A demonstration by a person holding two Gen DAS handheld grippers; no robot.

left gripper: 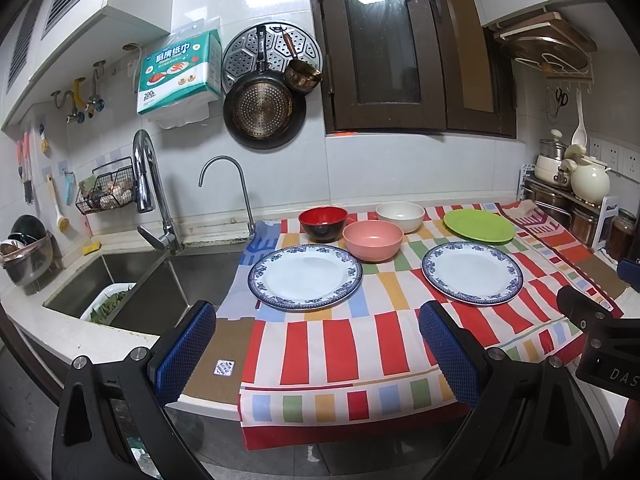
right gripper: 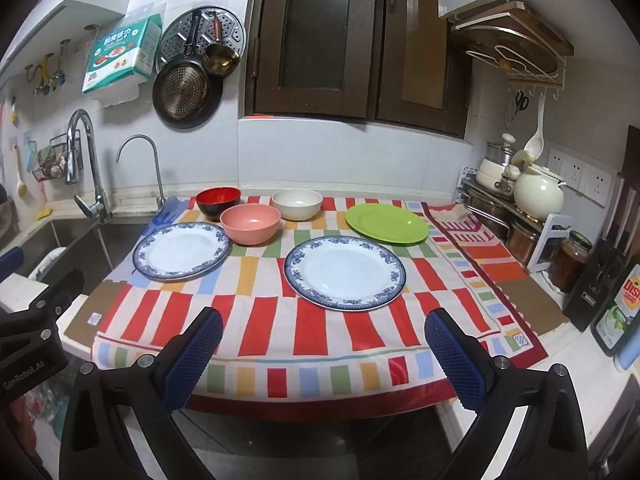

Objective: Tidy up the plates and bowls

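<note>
Two blue-rimmed white plates lie on a striped cloth: the left plate [left gripper: 305,277] [right gripper: 182,250] and the right plate [left gripper: 472,272] [right gripper: 345,273]. A green plate [left gripper: 479,225] [right gripper: 387,224] lies at the back right. A red-and-black bowl [left gripper: 323,223] [right gripper: 218,202], a pink bowl [left gripper: 373,240] [right gripper: 250,223] and a white bowl [left gripper: 400,216] [right gripper: 297,203] stand at the back. My left gripper [left gripper: 316,320] is open and empty at the cloth's front edge. My right gripper [right gripper: 324,328] is open and empty, in front of the right plate.
A sink [left gripper: 120,276] with two faucets lies left of the cloth. A rack with pots, a cream kettle [right gripper: 538,194] and jars stands at the right. A knife block [right gripper: 600,276] and a bottle stand at the right edge. Pans hang on the back wall.
</note>
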